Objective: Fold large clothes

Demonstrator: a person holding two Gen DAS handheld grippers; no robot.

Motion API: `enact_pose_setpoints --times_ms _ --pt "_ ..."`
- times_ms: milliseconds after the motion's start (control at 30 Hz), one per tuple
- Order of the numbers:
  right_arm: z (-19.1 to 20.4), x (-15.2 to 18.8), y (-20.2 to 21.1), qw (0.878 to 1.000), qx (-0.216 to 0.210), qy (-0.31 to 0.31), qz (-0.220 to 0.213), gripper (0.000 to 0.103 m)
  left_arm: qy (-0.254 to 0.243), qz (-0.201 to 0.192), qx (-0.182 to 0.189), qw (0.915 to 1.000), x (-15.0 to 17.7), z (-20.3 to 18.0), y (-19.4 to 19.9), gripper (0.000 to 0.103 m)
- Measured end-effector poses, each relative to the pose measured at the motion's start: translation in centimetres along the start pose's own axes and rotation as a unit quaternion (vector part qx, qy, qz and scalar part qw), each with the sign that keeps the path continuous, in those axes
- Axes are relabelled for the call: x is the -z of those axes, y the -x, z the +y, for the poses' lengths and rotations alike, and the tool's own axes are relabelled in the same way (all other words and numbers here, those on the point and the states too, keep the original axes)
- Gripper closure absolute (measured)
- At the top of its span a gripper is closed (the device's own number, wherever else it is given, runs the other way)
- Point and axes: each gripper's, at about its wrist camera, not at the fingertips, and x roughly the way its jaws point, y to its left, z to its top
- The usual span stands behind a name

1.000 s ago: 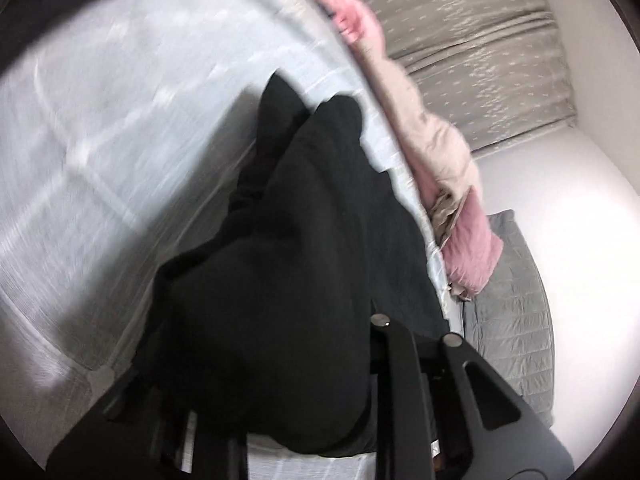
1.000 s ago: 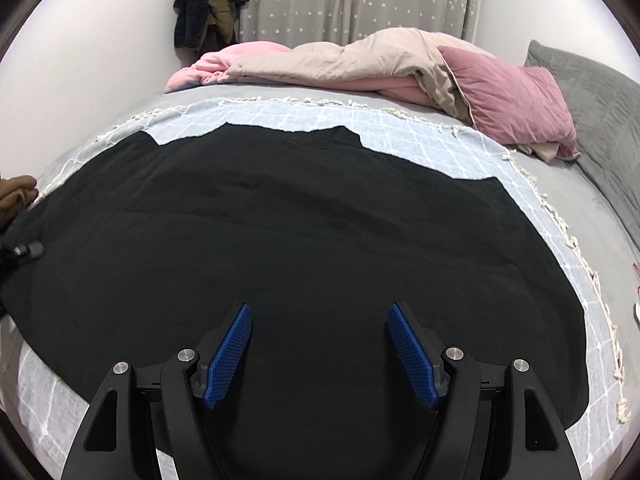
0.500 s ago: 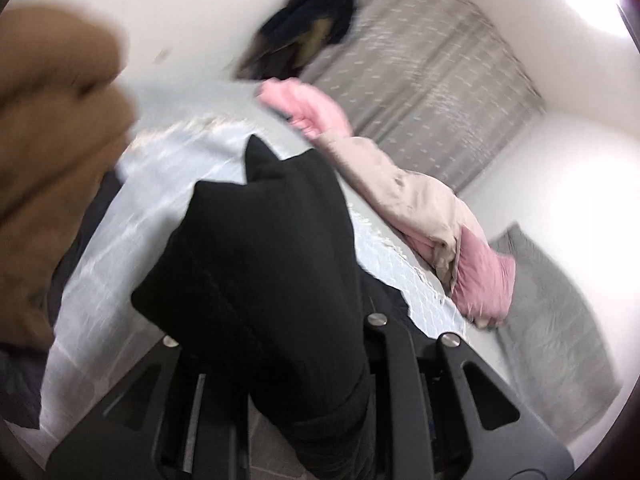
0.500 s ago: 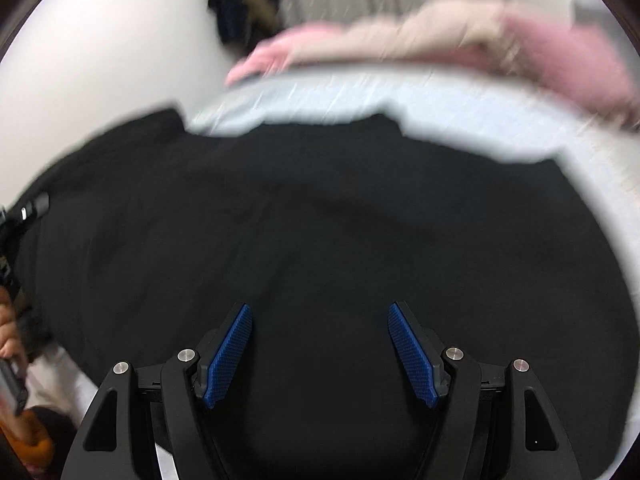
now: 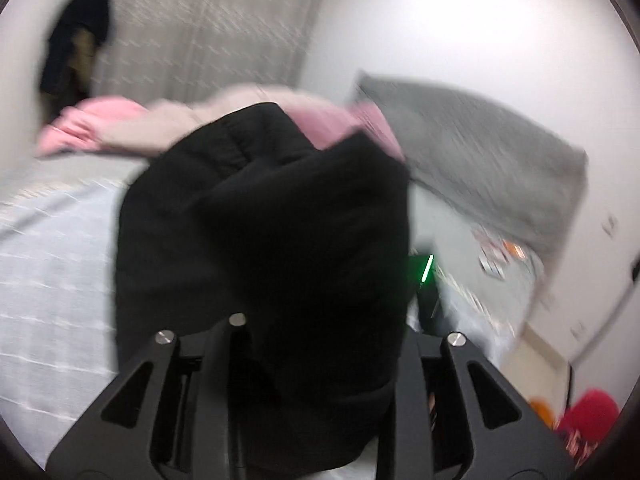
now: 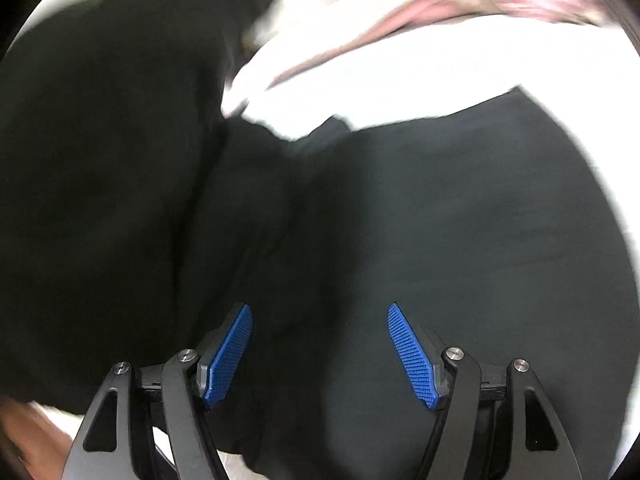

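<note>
Fabric fills both views: the black garment (image 5: 264, 248) bunches between the left gripper's (image 5: 312, 360) fingers, which are clamped on it, lifted above the checked sheet (image 5: 52, 264). Ahead of that gripper lie a pink quilt (image 5: 120, 128) and a grey pillow (image 5: 492, 168). The right gripper (image 6: 320, 344) is wide apart and holds nothing, its blue pads (image 6: 412, 352) over the garment's spread part (image 6: 460, 220).

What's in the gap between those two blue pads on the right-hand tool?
In the right wrist view, only the black garment shows behind the gap. The right gripper is open, and nothing sits between its blue pads.
</note>
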Motion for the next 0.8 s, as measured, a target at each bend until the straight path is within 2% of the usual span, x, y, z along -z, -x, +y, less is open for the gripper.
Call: enact_pose_setpoints --times_ms 67,167,200,300,367,467,533,667,733,800 --pt "-4.0 -0.8 3.0 0.998 -0.003 -0.059 -0.036 0.031 -0.011 0.055 0.025 0.9981 2.0 -0.8 -3.3 0.072" --pt "-9.2 -1.3 5.9 0.988 -0.003 -0.14 -0.065 0.031 -0.025 0.147 0.042 0.9879 6.4 -1.3 -8.5 0.07" --pt "-10.3 -1.3 6.4 0.986 -0.003 -0.153 -0.069 0.031 -0.036 0.159 0.04 0.9857 7.7 -1.5 -9.5 0.069" --pt "-12.5 -1.4 7.1 0.977 -0.074 -0.187 -0.071 0.031 -0.093 0.15 0.029 0.9839 9.4 -2.3 -9.5 0.068" --pt "-12.5 -1.5 7.4 0.972 -0.117 -0.188 -0.075 0.031 -0.108 0.155 0.031 0.9814 8.9 -2.6 -8.7 0.059" --pt "-11.2 -1.2 6.7 0.972 -0.145 -0.177 -0.059 0.031 -0.1 0.171 0.075 0.9772 8.3 -3.4 -7.0 0.046" --pt "-10.3 -1.5 5.6 0.978 -0.116 -0.168 -0.034 0.031 -0.12 0.177 0.099 0.9719 8.1 -4.2 -4.9 0.045" --pt "-8.8 -0.9 2.9 0.989 -0.017 -0.143 0.015 0.031 -0.165 0.183 0.123 0.9613 8.2 -4.8 -0.9 0.044" --pt "-7.7 -0.9 2.7 0.993 0.001 -0.121 0.016 0.031 -0.176 0.178 0.112 0.9617 7.6 -4.1 0.8 0.042" --pt "-7.1 -0.7 2.7 0.993 -0.006 -0.113 0.021 0.031 -0.18 0.159 0.078 0.9675 6.7 -3.1 1.8 0.034"
